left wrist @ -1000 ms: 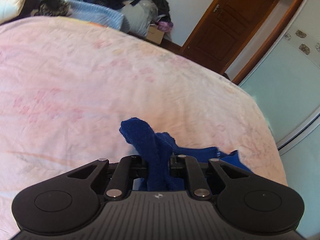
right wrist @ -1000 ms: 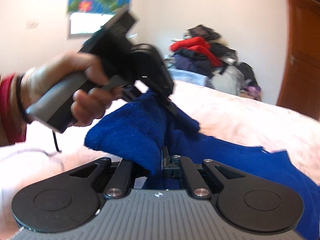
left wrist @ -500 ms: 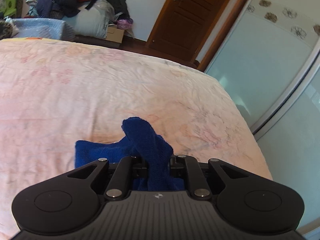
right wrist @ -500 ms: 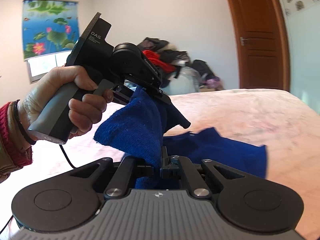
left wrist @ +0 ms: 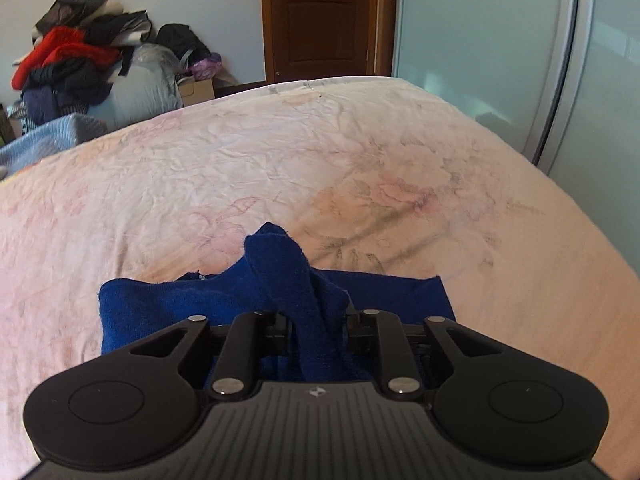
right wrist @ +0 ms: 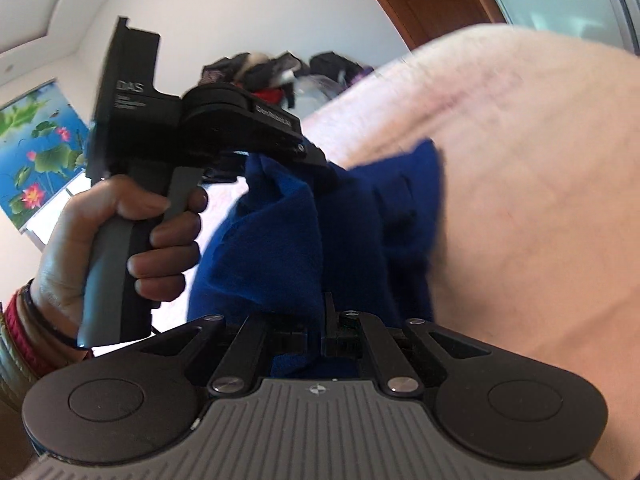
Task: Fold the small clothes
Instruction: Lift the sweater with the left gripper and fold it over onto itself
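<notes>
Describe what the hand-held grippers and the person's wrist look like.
The left gripper is black and boxy, printed "DAS", on a grey handle. The right gripper has black linkage arms, silver pivots and a ribbed grey body. The left hand has a red knit cuff and dark band at its wrist.

cloth (left wrist: pixel 276 308): lying on the bed (left wrist: pixel 360 184), one bunched fold sticking up between the left jaws
clothes pile (left wrist: pixel 80 64): sitting far ahead, left of the jaws
door (left wrist: pixel 320 16): standing far ahead, behind the bed

Each camera sits on its gripper, close above the blue cloth (left wrist: pixel 280 304). The left looks down the bed (left wrist: pixel 280 160) toward the door (left wrist: pixel 320 20); the right, tilted, faces the left gripper (right wrist: pixel 320 168). Both share cloth, bed and door.
</notes>
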Demonstrator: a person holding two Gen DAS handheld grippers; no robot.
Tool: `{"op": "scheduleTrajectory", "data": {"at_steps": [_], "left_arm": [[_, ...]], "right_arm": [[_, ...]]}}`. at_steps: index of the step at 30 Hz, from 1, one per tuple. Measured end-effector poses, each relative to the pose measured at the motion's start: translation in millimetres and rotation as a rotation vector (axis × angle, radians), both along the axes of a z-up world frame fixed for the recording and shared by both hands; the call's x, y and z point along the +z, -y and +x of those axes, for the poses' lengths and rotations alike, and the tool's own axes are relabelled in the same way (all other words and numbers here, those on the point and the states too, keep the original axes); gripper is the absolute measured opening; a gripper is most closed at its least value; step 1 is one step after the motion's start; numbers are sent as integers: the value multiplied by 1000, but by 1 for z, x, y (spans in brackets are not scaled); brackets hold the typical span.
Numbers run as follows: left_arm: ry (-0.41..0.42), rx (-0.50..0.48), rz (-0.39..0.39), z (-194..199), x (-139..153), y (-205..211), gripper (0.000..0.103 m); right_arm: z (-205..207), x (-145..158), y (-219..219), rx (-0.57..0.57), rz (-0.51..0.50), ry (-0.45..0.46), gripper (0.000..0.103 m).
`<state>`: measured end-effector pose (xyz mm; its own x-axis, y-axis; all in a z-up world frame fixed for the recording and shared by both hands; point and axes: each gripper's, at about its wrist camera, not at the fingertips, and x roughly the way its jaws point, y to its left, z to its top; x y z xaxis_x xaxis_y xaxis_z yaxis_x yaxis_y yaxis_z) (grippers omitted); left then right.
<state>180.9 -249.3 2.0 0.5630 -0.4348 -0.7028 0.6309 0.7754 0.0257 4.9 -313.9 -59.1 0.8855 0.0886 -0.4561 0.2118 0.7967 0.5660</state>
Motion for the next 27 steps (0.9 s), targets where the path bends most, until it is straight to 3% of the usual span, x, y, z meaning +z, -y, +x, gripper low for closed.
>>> {"op": "scheduleTrajectory", "data": {"at_steps": [2, 3, 4, 7, 11, 13, 15, 17, 18, 23, 26, 27], "left_arm": [[8, -10, 13, -2, -1, 4, 33], [6, -15, 14, -1, -1, 6, 42], [7, -19, 9, -2, -1, 7, 54], [52, -20, 5, -9, 3, 7, 75], [136, -18, 34, -12, 13, 1, 76], [162, 2, 22, -9, 19, -14, 77], [151, 50, -15, -2, 25, -39, 84], [114, 103, -69, 7, 27, -73, 86], [92, 127, -93, 10, 26, -92, 86], [-72, 216, -181, 15, 1, -171, 86], [-239, 173, -300, 10, -20, -199, 86], [-298, 148, -337, 8, -28, -202, 86]], "right_arm": [[2, -5, 2, -5, 12, -13, 10], [3, -6, 3, -5, 18, -22, 18], [0, -7, 2, -10, 25, -32, 18], [-6, -8, 4, -16, 34, -50, 32], [-16, -2, 7, 2, 21, -53, 53], [-20, 4, 12, -2, 7, -52, 68], [-25, 14, 21, -44, -25, -37, 76], [-24, 22, 33, -69, -41, -2, 86], [-20, 24, 40, -70, -36, 6, 100], [29, 6, 69, 42, 59, -42, 99], [57, -15, 78, 138, 209, -60, 101], [60, -17, 76, 157, 199, -32, 102]]}}
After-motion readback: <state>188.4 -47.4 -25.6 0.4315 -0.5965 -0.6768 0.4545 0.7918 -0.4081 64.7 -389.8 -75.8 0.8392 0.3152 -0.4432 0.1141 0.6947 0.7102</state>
